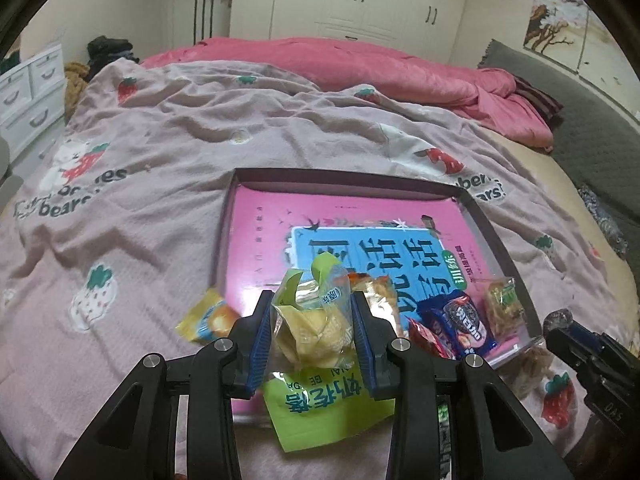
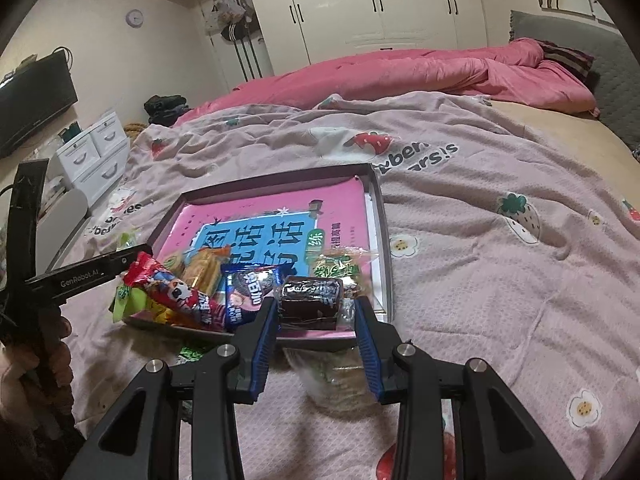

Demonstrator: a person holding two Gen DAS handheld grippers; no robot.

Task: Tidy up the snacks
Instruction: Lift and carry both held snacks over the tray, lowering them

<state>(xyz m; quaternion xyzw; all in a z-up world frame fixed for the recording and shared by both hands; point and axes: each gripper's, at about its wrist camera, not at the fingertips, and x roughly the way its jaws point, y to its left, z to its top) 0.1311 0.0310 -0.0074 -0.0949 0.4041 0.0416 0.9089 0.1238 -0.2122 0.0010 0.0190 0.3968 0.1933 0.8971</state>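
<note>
A shallow dark-rimmed tray with a pink book cover as its floor lies on the bed; it also shows in the right wrist view. My left gripper is shut on a yellow-green clear-wrapped snack above the tray's near edge. My right gripper is shut on a dark chocolate cake pack over the tray's near right corner. In the tray lie a blue Oreo pack, a red pack and a green biscuit pack.
A yellow snack lies on the blanket left of the tray. A green pack lies under my left gripper. A clear biscuit pack lies under my right gripper. A pink duvet is bunched at the back.
</note>
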